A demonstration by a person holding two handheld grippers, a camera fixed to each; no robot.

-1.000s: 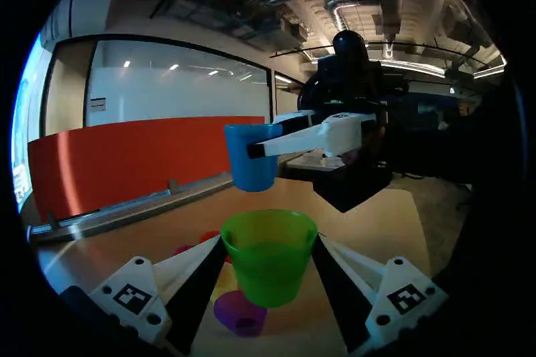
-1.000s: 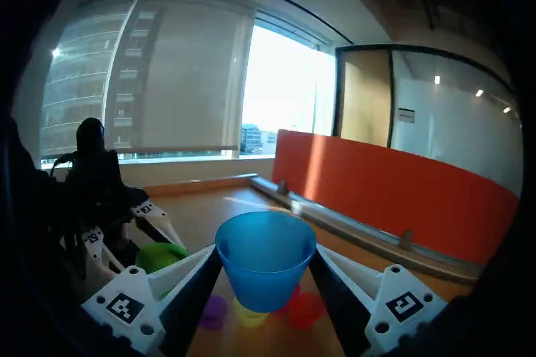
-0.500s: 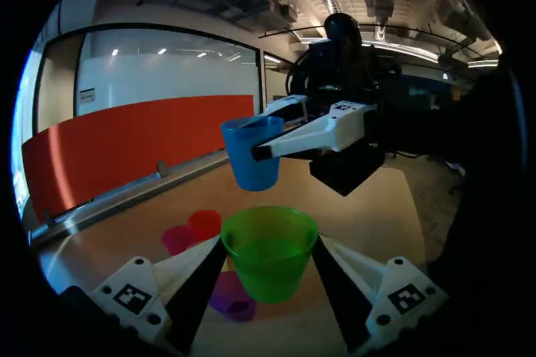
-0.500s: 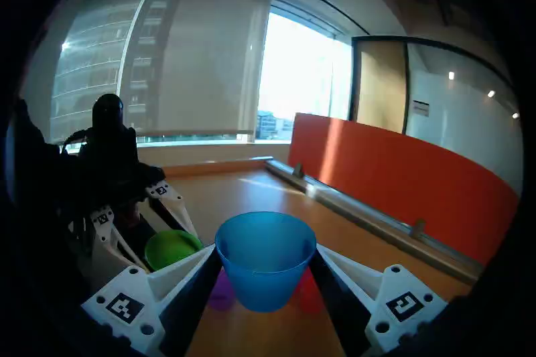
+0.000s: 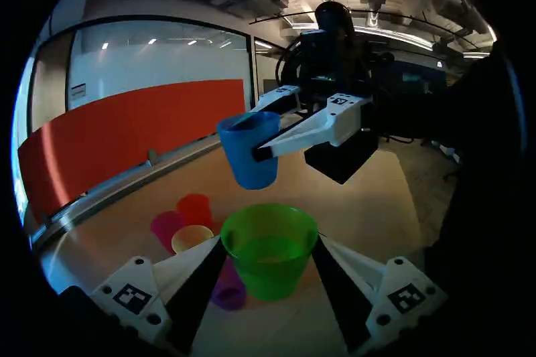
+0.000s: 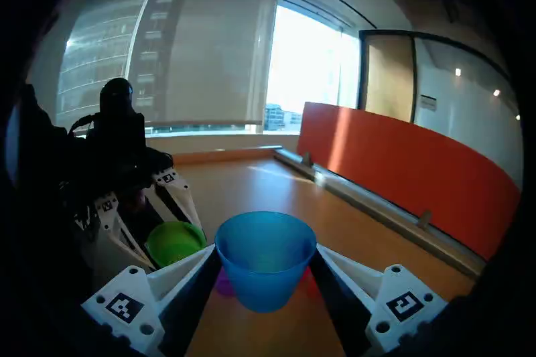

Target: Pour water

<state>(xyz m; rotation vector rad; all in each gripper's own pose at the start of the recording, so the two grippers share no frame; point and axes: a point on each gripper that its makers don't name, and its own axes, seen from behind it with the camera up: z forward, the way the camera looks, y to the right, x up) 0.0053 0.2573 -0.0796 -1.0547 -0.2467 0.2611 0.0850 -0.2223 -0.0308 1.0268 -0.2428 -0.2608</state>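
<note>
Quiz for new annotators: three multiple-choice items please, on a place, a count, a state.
1. Blue cup versus green cup? A) higher, in the air B) nested inside C) lying beside it
2. Loose cups on the table? A) one B) four C) seven
3. Left tongs? A) open, empty B) shut on the green cup C) holding a spoon
Key: 1A, it hangs above in the left gripper view; 2B, pink, red, yellow, purple; 3B, both fingers press it.
</note>
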